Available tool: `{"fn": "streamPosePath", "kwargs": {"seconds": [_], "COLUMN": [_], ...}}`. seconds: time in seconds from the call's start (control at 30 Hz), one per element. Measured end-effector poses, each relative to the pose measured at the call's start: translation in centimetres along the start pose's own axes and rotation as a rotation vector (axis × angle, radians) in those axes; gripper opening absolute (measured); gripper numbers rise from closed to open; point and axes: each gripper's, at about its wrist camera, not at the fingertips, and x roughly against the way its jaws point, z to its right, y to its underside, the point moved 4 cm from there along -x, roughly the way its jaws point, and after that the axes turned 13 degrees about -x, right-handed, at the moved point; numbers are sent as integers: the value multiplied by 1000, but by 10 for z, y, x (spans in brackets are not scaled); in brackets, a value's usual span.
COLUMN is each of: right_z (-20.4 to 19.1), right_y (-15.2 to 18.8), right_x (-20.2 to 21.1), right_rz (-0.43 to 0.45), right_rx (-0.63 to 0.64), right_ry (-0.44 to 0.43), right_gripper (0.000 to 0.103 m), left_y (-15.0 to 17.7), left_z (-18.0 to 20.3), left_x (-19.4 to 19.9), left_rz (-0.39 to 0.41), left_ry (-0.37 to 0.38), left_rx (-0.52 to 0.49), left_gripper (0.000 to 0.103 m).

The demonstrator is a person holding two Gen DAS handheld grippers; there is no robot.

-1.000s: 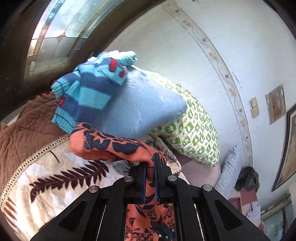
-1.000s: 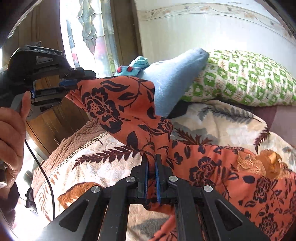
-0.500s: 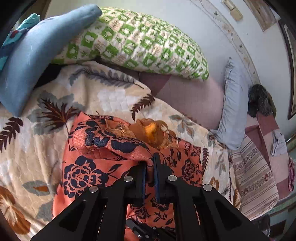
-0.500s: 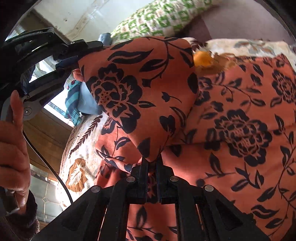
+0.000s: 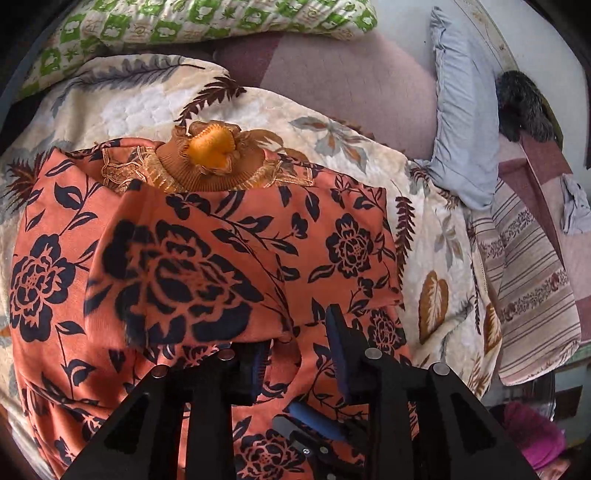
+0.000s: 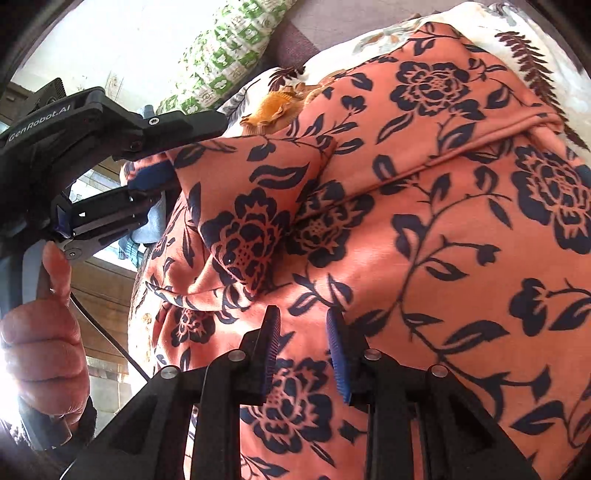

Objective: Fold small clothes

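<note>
In the left wrist view, my left gripper [image 5: 297, 343] pointed down at the orange floral garment [image 5: 332, 236], which lay spread on the leaf-patterned quilt [image 5: 140, 107] of the bed. I had just been opening its jaws, and they stood apart; a blurred flap of the same cloth [image 5: 177, 273] hung over the left finger, though I could see nothing pressed between the pads, so I judged the corner was being let go to lie on the layer beneath. The ruffled orange collar [image 5: 212, 149] sat at the garment's far edge, towards the green-checked pillow [image 5: 221, 22]. A pale blue pillow [image 5: 461, 122] and a striped blanket [image 5: 532, 295] lay off to the right, clear of the work.

In the right wrist view, my right gripper [image 6: 301, 350] hovered just over the garment [image 6: 461, 221], its jaws also just parted, with only flat cloth showing in the gap and none of it pinched. To the left, my other tool [image 6: 159, 147], with my hand [image 6: 44, 350] round its handle, sat at the corner of the folded-over flap [image 6: 251, 192]. I took it that both corners were carried across together so the fold would land square, and I judged this fold near done, with smoothing or a further fold left
</note>
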Motion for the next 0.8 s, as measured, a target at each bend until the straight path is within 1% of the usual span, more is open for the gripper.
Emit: {"fn": "streamPosePath", "kwargs": {"seconds": [0.07, 0.1, 0.13, 0.17, 0.2, 0.23, 0.27, 0.3, 0.33, 0.37, 0.43, 0.47, 0.5, 0.53, 0.6, 0.7, 0.8], "right_z": [11, 17, 22, 26, 26, 24, 19, 10, -2, -18, -49, -66, -82, -98, -124, -148, -157], "right_y": [-4, -6, -11, -16, -23, -30, -38, -46, -53, -59, -66, -63, -57, -48, -21, 14, 30], "right_x": [14, 23, 33, 44, 54, 66, 77, 86, 92, 94, 88, 81, 69, 57, 34, 7, -14], "right_rz": [16, 30, 52, 80, 116, 151, 181, 202, 219, 227, 205, 183, 147, 129, 110, 149, 203], "right_rx": [-2, -3, -3, 2, 12, 26, 43, 65, 97, 140, 240, 297, 363, 431, 598, 860, 1017], "right_ry": [14, 24, 39, 47, 54, 59, 54, 46, 36, 27, 34, 42, 60, 84, 144, 278, 385], "right_gripper": [28, 29, 29, 29, 29, 29, 31, 34, 41, 53, 67, 68, 68, 68, 67, 67, 67], "left_y": [2, 6, 10, 20, 31, 42, 55, 67, 80, 93, 116, 127, 138, 144, 153, 156, 153], "left_z": [10, 11, 8, 3, -5, -16, -30, -46, -63, -80, -108, -118, -126, -132, -141, -148, -153], "left_x": [6, 15, 26, 41, 56, 70, 83, 96, 104, 108, 106, 102, 98, 95, 90, 81, 75], "left_rz": [-4, 8, 37, 67, 98, 133, 172, 216, 243, 261, 263, 258, 258, 262, 263, 262, 268], "left_ry": [-1, 14, 38, 57, 75, 89, 91, 86, 75, 77, 110, 127, 145, 159, 186, 208, 218], "left_rx": [-26, -20, -3, 18, 46, 79, 120, 168, 226, 287, 405, 454, 496, 529, 574, 614, 624], "left_gripper": [29, 30, 30, 32, 38, 42, 48, 51, 51, 52, 52, 51, 51, 51, 51, 51, 51]}}
